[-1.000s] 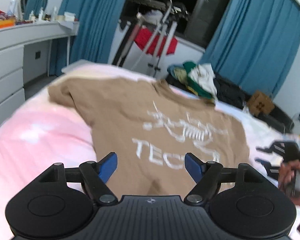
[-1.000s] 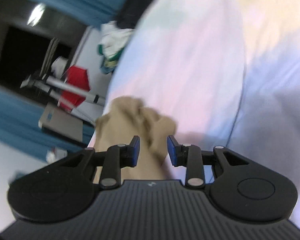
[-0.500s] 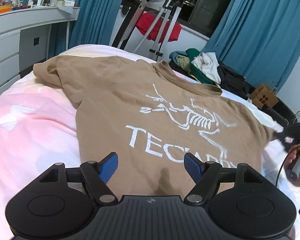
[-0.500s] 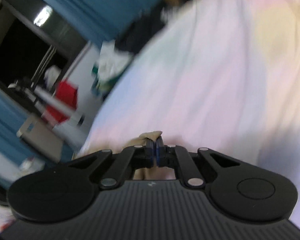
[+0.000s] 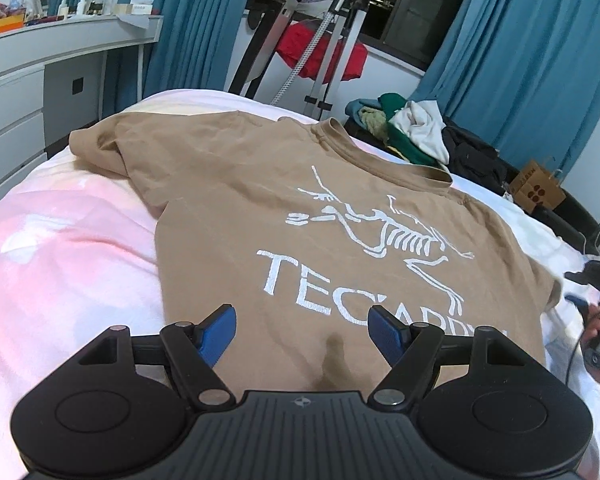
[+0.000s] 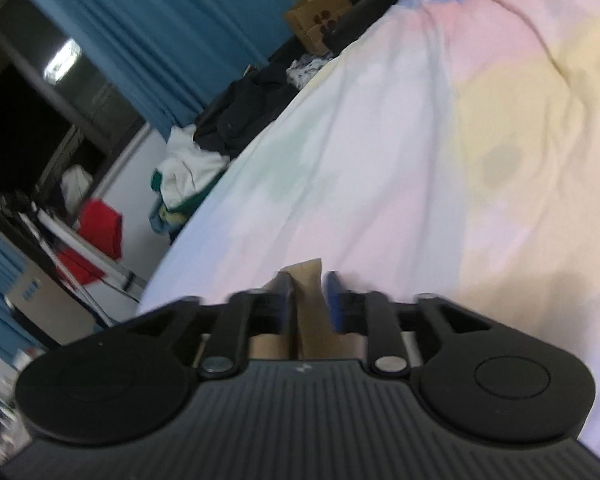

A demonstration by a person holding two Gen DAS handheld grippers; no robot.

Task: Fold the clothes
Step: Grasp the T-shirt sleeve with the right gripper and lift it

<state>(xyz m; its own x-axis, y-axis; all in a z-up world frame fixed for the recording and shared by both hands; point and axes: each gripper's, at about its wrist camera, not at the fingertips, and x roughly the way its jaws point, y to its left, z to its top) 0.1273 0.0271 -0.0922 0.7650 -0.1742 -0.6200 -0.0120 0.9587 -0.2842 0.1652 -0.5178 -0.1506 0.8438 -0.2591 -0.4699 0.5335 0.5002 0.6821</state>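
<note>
Tan T-shirt (image 5: 300, 216) lies flat, print up, across the bed (image 5: 60, 248). Left gripper (image 5: 302, 326) jaws released above the hem; right gripper (image 6: 308, 298) jaws parted around the sleeve tip, grip uncertain. Keep fabric taut, edges aligned.

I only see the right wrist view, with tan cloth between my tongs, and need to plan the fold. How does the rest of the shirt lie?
Observer: The tan T-shirt lies spread on the bed, print facing up.
Operator: And the left tongs?
Observer: The left tongs are open over the shirt's lower part, holding nothing.
Operator: The other sleeve?
Observer: That sleeve is bunched up, not flat.
</note>
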